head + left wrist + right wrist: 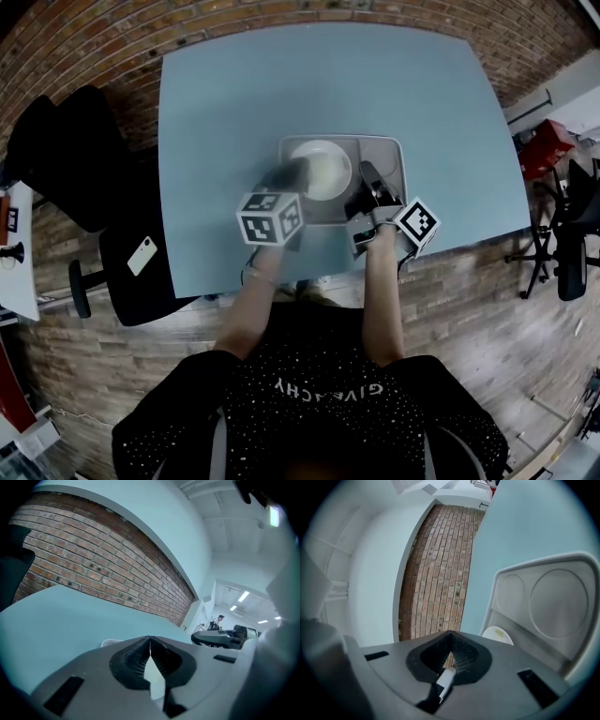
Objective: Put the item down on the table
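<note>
A grey tray lies on the blue table with a white bowl in its left half. My left gripper hangs blurred at the bowl's left side. In the left gripper view its jaws are shut on a thin white piece, apparently the bowl's rim. My right gripper is over the tray's right half. Its jaws are shut on a thin white stick with a dark band. That view shows the tray and the bowl just ahead.
A black chair and a seat with a white phone stand left of the table. An office chair and a red thing are at the right. A brick wall lies beyond the table's far edge.
</note>
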